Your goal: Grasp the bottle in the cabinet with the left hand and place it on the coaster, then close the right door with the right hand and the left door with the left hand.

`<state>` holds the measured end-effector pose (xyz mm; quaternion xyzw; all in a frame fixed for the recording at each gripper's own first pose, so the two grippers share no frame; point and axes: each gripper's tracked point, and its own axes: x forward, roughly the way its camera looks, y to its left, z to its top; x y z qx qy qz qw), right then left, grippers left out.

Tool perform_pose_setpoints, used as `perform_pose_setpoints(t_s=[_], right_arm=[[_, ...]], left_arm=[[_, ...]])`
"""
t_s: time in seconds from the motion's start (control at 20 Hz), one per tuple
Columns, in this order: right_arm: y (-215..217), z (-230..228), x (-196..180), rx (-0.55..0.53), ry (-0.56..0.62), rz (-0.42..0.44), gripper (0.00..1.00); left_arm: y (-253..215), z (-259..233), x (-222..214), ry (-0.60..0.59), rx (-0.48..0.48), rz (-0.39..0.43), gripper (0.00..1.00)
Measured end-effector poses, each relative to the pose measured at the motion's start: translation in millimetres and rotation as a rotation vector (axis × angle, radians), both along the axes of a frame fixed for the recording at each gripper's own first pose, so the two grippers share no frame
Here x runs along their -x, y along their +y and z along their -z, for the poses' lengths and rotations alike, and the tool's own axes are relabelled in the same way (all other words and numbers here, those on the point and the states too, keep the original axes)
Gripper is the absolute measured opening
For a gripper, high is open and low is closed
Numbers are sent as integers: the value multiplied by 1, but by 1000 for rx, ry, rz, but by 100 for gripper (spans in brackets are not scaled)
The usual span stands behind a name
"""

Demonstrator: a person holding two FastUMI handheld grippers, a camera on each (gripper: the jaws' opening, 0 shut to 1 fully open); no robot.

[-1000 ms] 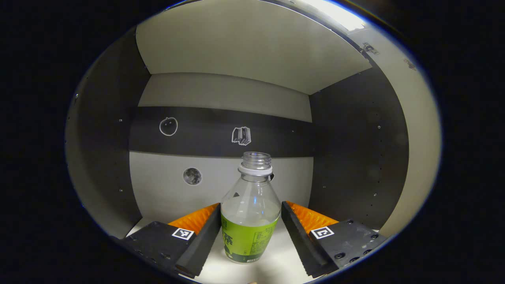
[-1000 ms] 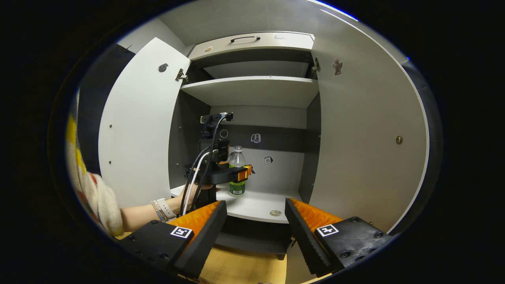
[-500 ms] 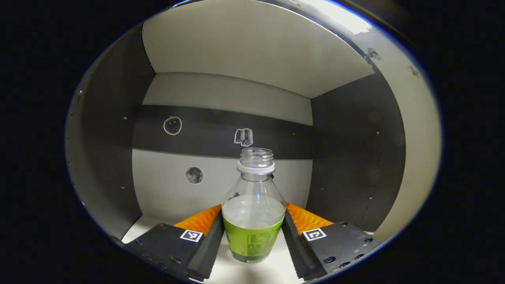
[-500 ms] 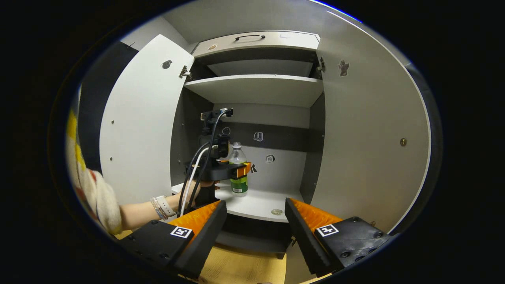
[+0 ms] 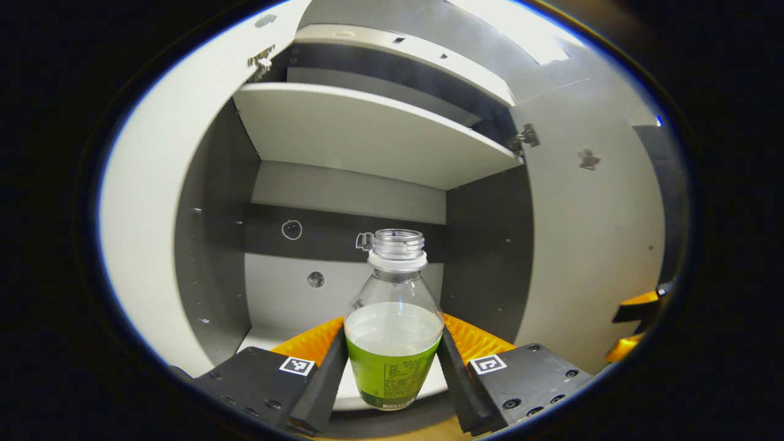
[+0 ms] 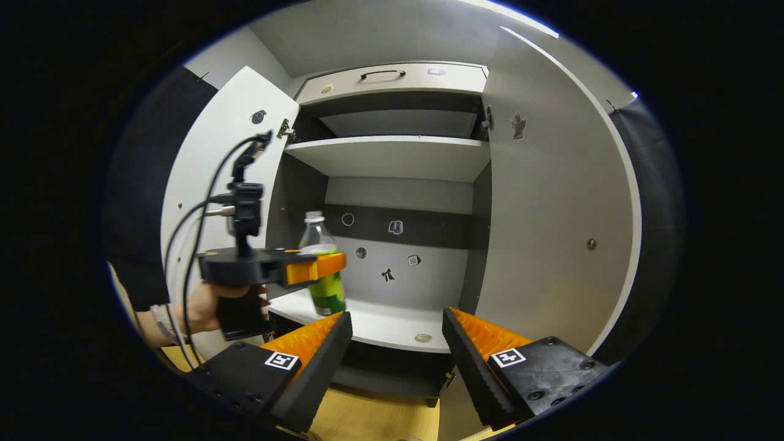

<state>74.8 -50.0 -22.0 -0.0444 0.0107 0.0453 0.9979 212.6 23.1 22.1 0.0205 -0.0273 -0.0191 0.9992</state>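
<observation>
A clear bottle (image 5: 392,343) with a green label and no cap stands upright between my left gripper's (image 5: 392,323) fingers, which are shut on its labelled body. In the right gripper view the bottle (image 6: 324,282) hangs in the left gripper (image 6: 334,267) just off the front left edge of the cabinet's lower shelf (image 6: 392,324), with a hand holding the grip. My right gripper (image 6: 397,315) is open and holds nothing, low in front of the cabinet. The left door (image 6: 214,184) and right door (image 6: 551,233) both stand open.
A small round disc (image 6: 422,337) lies near the front edge of the lower shelf. An upper shelf (image 6: 392,156) and a drawer with a handle (image 6: 392,76) sit above. A wooden surface (image 6: 380,422) lies below the cabinet. Cables (image 6: 196,226) trail from the left gripper.
The left gripper's fingers closed on the bottle, then drew it back and to the left out of the cabinet, off the shelf. The right gripper barely moved.
</observation>
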Motion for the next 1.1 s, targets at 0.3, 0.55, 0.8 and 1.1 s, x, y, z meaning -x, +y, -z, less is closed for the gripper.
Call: perform_pose_setpoints(t_s=[0.3,0.55,0.8,1.1], right_arm=[[0,-9,24,24,-25,10,98],[-5,-8,48,60,-22,38,98],[-12,-13,73,77,-43,66,98],[-24,-16,95,105,-89,95,98]], left_arm=[[-34,73,119,95,95,0,77],[-69,148,178,151,163,20,77],[-83,205,201,164,173,6,77],[-80,286,204,233,153,-43,77]])
